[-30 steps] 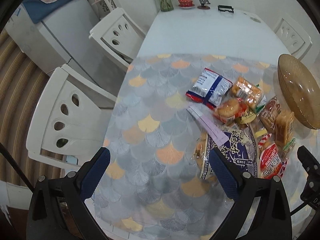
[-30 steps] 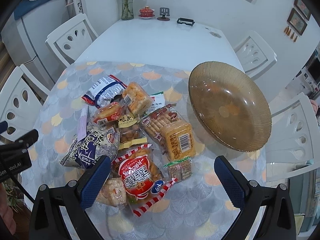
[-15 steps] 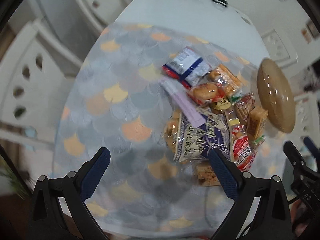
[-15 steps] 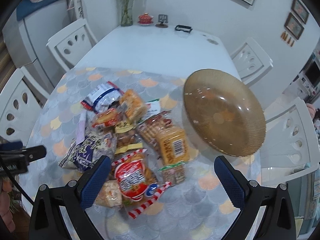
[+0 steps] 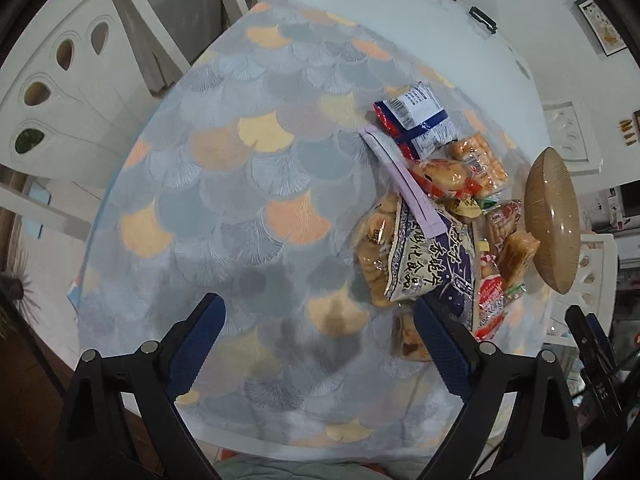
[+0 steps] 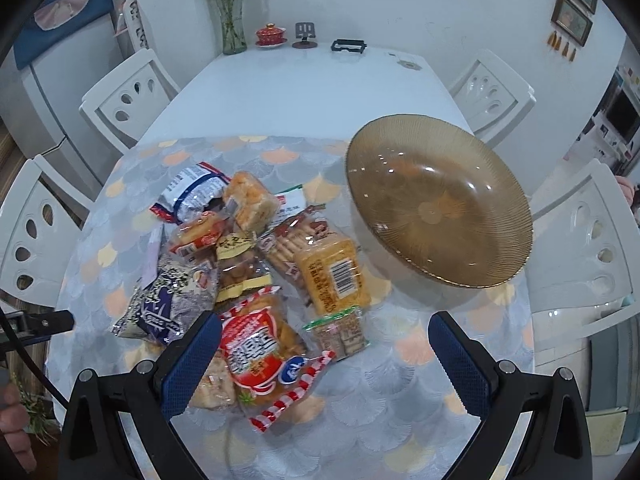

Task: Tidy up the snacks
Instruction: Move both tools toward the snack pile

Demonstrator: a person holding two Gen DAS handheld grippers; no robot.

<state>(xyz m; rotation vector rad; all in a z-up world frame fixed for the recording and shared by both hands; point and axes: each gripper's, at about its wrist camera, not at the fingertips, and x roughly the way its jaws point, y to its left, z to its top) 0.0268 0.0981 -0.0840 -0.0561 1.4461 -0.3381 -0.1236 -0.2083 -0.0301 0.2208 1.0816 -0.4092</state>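
the snacks sit in one loose heap on the scallop-patterned grey and orange tablecloth [image 6: 280, 152], just left of the one ribbed amber glass bowl [image 6: 438, 200], which is empty. both tools hover above the cloth with nothing between the fingers: the left gripper [image 5: 320, 344] is spread wide over bare cloth left of the heap, and the right gripper [image 6: 326, 360] is spread wide over the near edge of the heap. the packets overlap, so a grab at the red and white striped cracker bag [image 6: 260, 352] could, i judge, drag the small clear-wrapped pastry [image 6: 212, 384] tucked beside it, or pinch only slippery film and drop it short of the bowl. the purple and white patterned biscuit bag [image 6: 168, 300] is bulky and could tip other packets off the pile. i count about eleven packets, some partly hidden, one bowl, two grippers.
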